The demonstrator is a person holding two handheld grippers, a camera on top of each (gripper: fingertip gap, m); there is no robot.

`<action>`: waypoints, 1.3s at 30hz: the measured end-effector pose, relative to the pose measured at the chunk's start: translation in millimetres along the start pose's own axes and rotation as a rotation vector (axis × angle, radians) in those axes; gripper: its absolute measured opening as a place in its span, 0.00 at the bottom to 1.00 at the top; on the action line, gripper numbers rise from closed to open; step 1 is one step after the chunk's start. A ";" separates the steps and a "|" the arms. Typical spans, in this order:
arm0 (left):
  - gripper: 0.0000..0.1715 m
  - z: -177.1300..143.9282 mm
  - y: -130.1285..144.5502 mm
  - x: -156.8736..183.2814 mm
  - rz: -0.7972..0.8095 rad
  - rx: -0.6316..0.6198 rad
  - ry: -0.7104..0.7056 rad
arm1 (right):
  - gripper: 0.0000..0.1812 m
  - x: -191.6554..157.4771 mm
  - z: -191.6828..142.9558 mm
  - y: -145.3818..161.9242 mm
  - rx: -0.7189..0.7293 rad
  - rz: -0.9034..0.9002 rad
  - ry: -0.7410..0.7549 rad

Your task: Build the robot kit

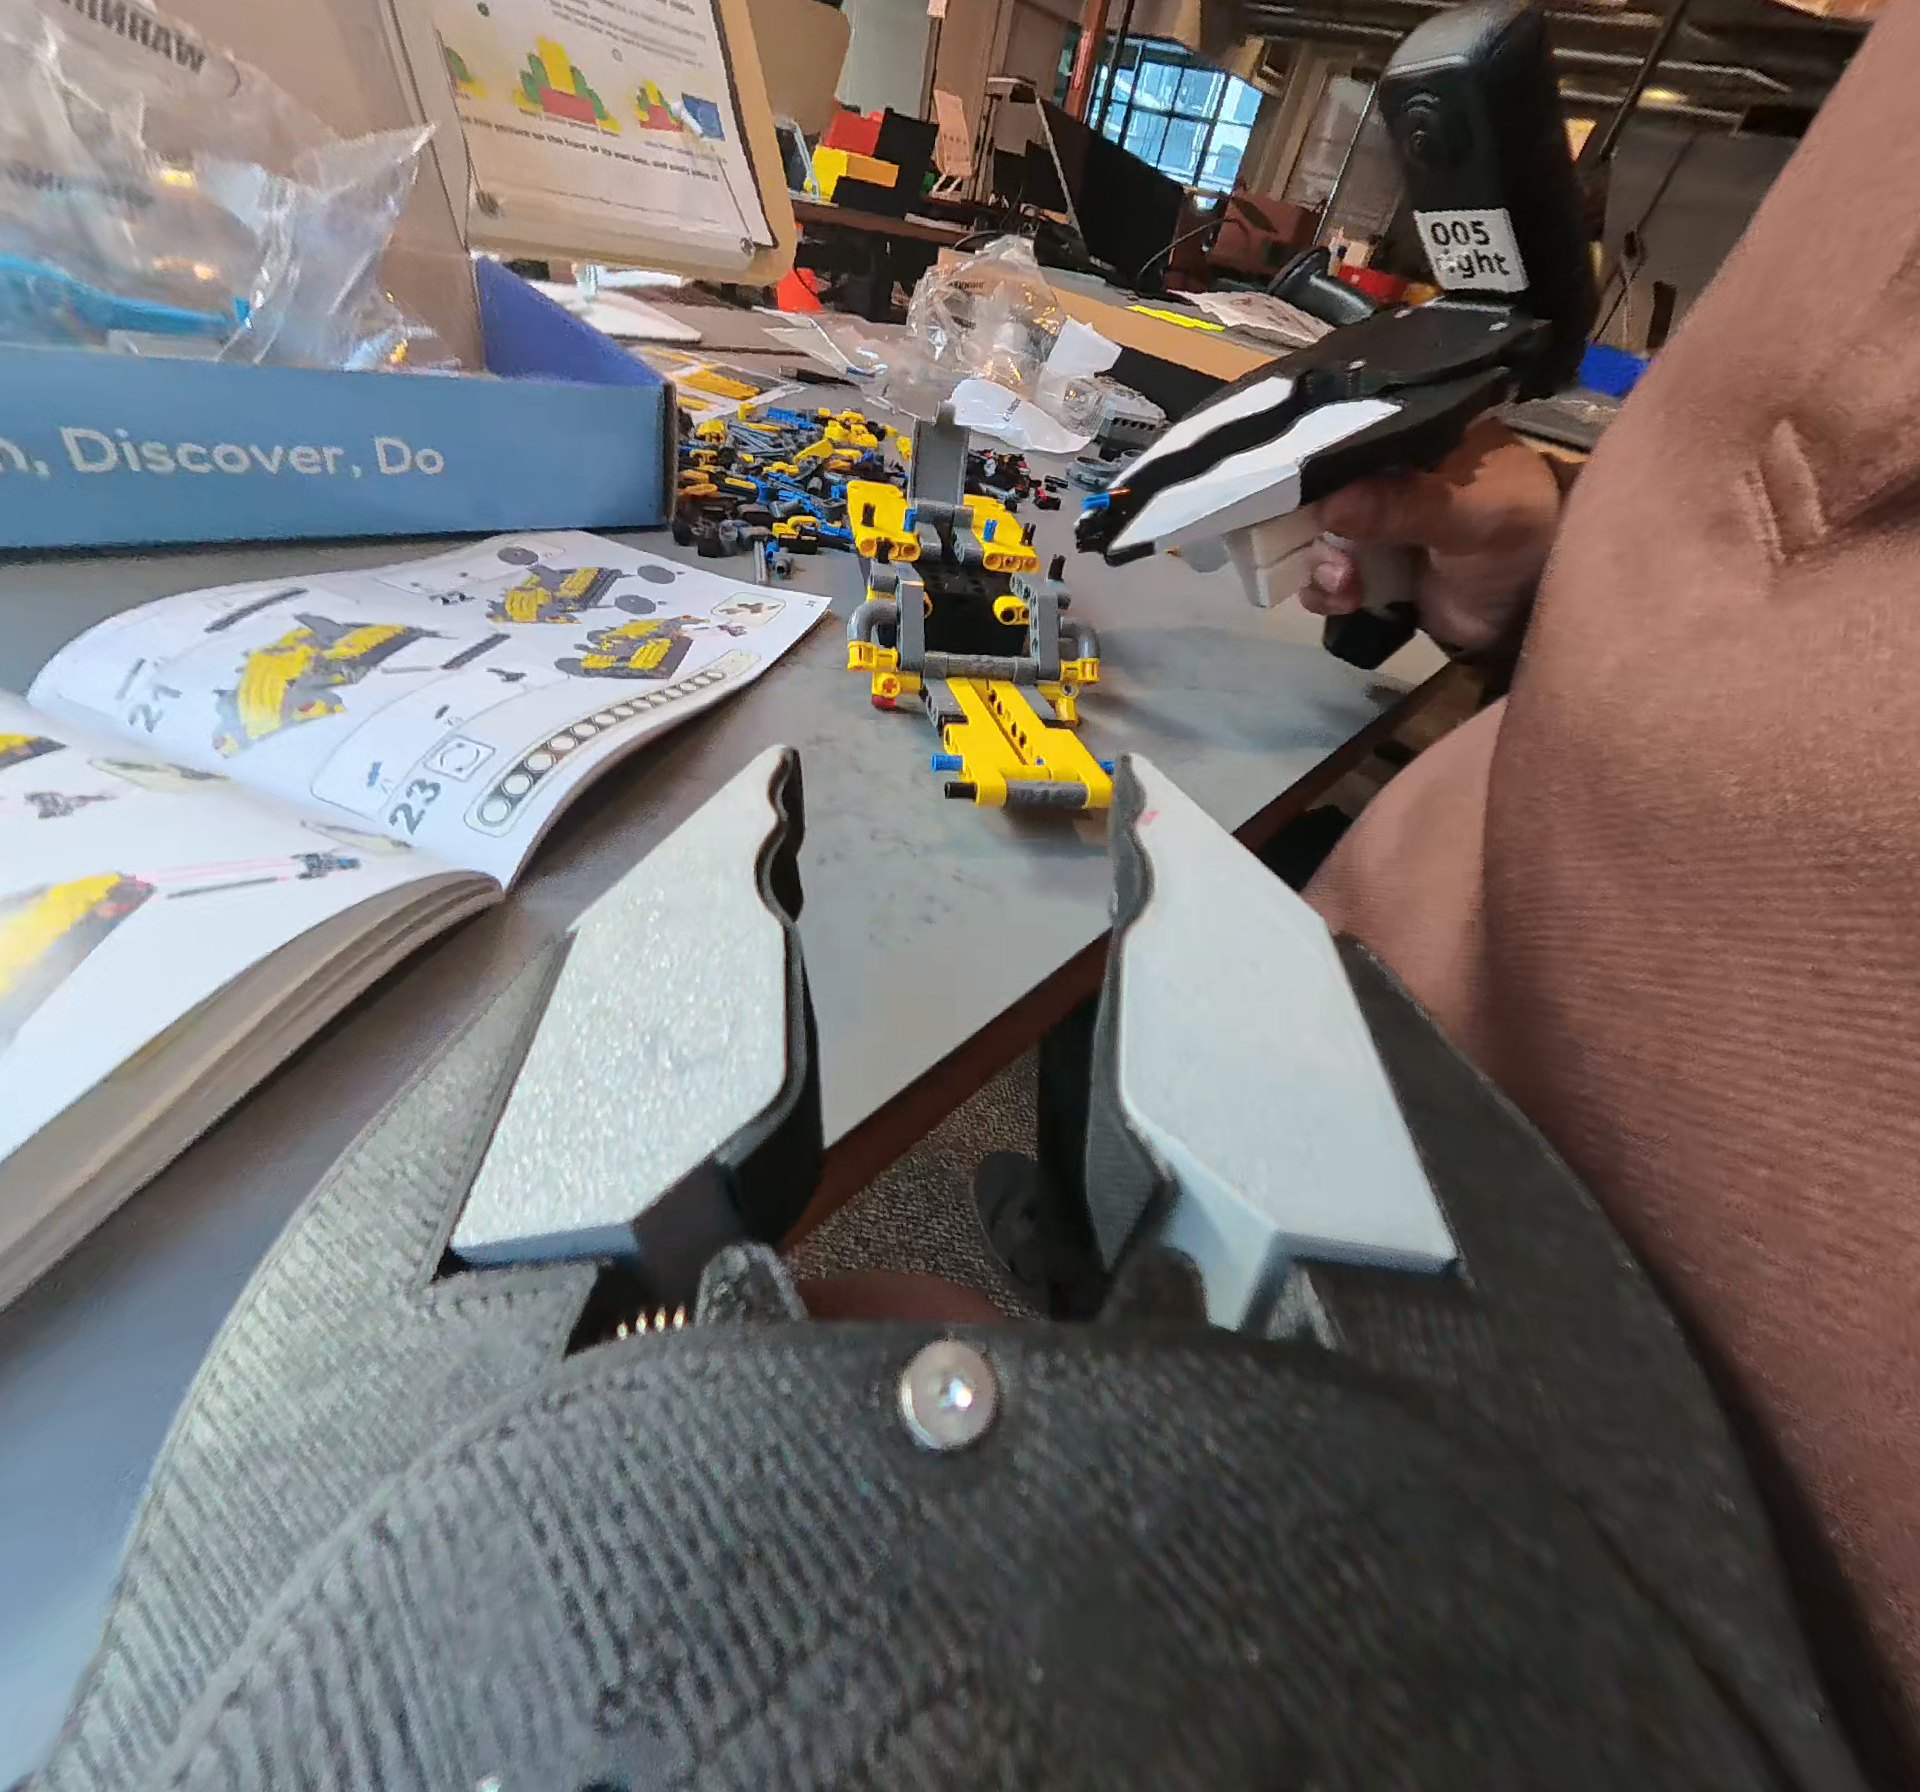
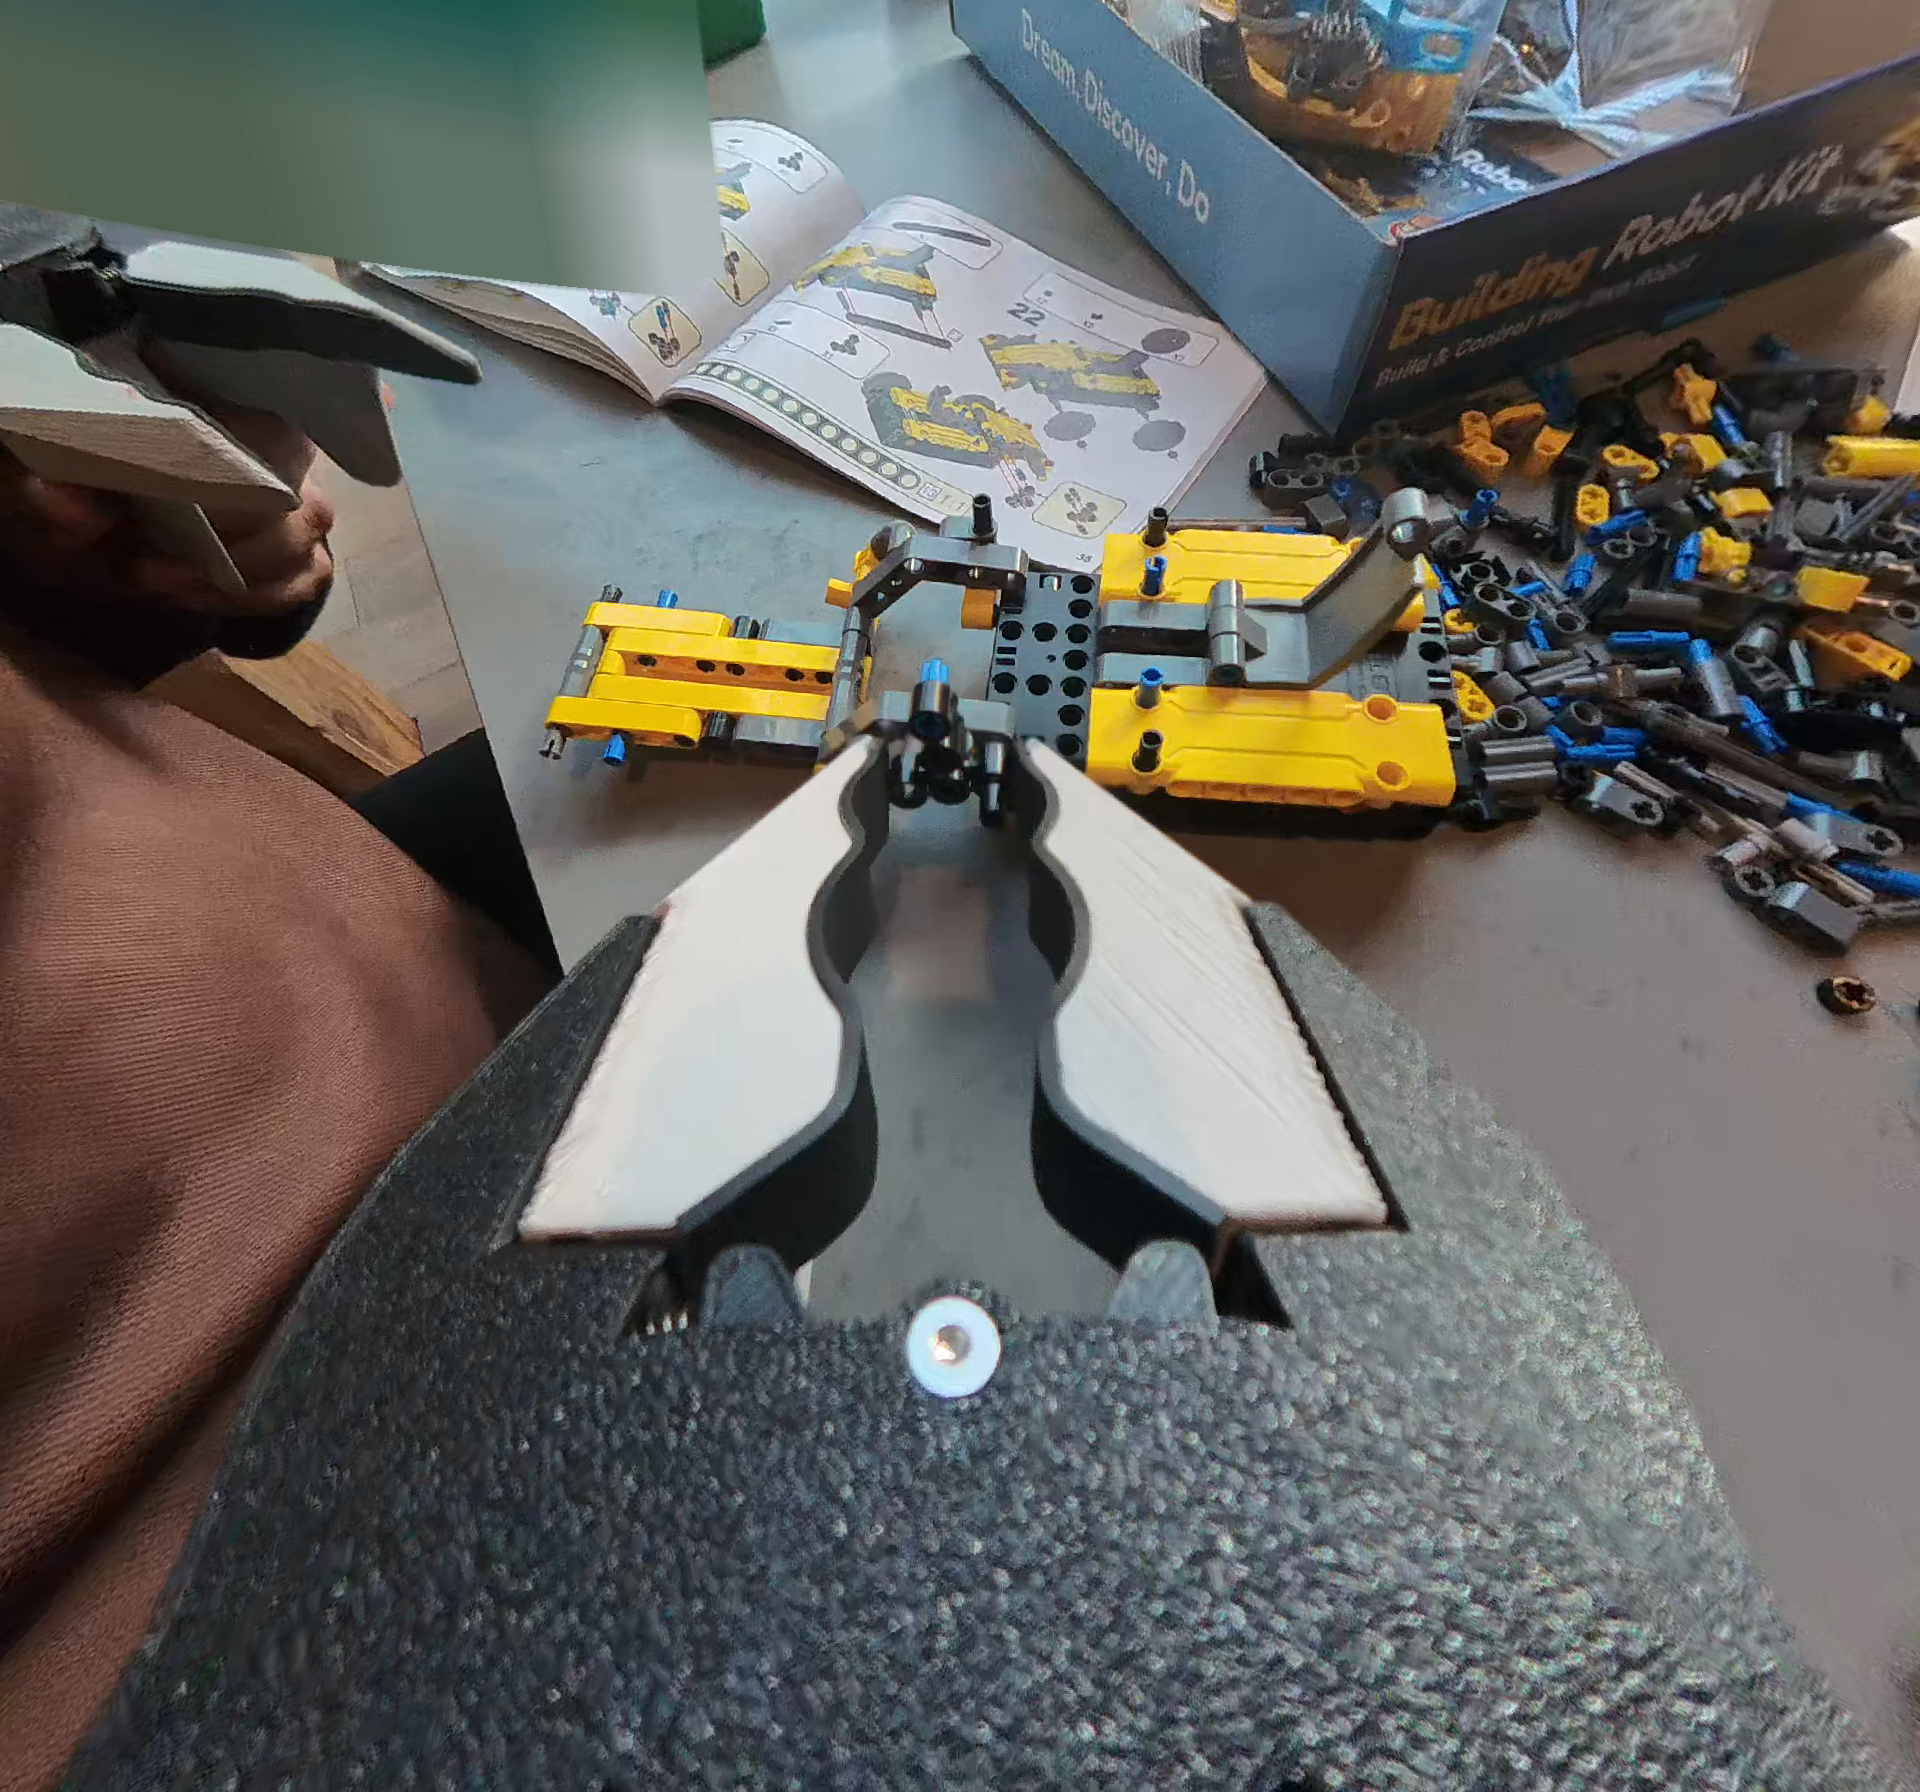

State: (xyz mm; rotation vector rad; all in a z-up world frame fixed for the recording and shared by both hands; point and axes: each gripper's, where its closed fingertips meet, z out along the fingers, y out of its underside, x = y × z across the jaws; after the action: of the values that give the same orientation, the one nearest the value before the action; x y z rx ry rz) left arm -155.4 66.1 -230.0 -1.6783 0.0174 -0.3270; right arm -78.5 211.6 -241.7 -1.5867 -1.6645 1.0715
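**Small black connector pinched above the half-built yellow model**

A small black connector piece with a blue pin [image 2: 940,745] sits pinched between the tips of the right hand-held gripper [image 2: 945,755], held just above the desk [image 2: 1351,1067] and close against the near side of the yellow and grey model [image 2: 1143,662]. To seat such a piece cleanly, my judgement is that the grip should stay firm at the tips, with the pin lined up squarely with a hole before any push, since a tilted pin could jam or slip out.

The left hand-held gripper [image 1: 956,797] is spread wide and empty, hovering over the desk edge with the model's yellow front beams [image 1: 1023,745] just beyond its tips; it could steady the model from there.

Further out lie the open instruction booklet [image 2: 935,360], a loose heap of blue, yellow and grey parts [image 2: 1683,579], and the blue box [image 2: 1299,215] holding clear plastic bags [image 1: 156,163]
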 end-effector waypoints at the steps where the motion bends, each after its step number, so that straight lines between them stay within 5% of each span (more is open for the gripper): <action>1: 0.33 0.4 3.1 0.0 -0.017 -0.005 0.000 | 0.11 0.3 0.0 2.3 -0.014 0.012 0.002; 20: 0.29 14.9 6.5 2.5 -0.068 0.009 0.093 | 0.11 4.8 -3.4 1.0 0.001 0.066 0.031; 29: 0.33 21.6 17.0 18.3 0.175 -0.171 -0.001 | 0.11 12.0 -27.5 -1.3 0.139 0.013 0.034; 39: 0.37 85.7 -9.1 47.1 0.213 -0.379 0.035 | 0.11 0.4 -47.4 11.3 0.168 0.052 -0.073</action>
State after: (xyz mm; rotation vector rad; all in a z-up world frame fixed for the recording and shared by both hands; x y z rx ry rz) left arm -92.8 141.0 -219.9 -2.0248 0.2985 -0.1986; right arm -32.3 218.7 -227.9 -1.5058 -1.5422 1.2754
